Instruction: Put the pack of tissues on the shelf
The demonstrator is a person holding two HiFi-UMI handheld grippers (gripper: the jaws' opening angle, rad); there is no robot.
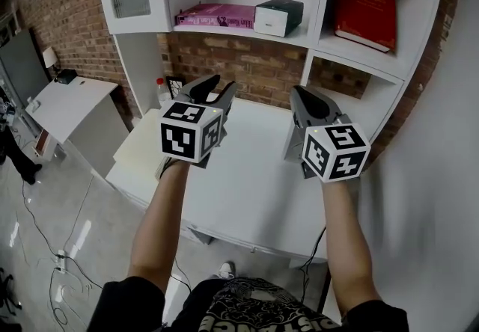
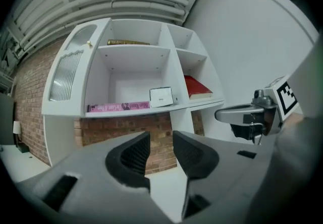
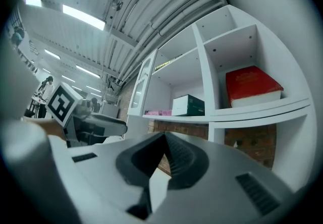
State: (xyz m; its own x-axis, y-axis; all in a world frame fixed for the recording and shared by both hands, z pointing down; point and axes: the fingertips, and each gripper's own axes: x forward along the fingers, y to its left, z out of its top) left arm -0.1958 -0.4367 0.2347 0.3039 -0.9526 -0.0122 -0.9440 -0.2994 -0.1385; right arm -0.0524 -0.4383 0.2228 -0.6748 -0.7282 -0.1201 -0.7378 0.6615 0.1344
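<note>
Against a brick wall, the pack of tissues (image 1: 278,16) sits on the white shelf (image 1: 224,30) beside a pink book (image 1: 213,15), the job apparently done, so the left tongs (image 1: 217,87), narrowly apart, and the right tongs (image 1: 310,102), closed together, hang empty over the surface (image 1: 247,173).

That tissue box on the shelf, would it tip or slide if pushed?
Probably slides rather than tips: the tissue box looks low and sits flat on the smooth shelf. Likely light, and its cardboard-looking walls might dent under a hard squeeze.
</note>
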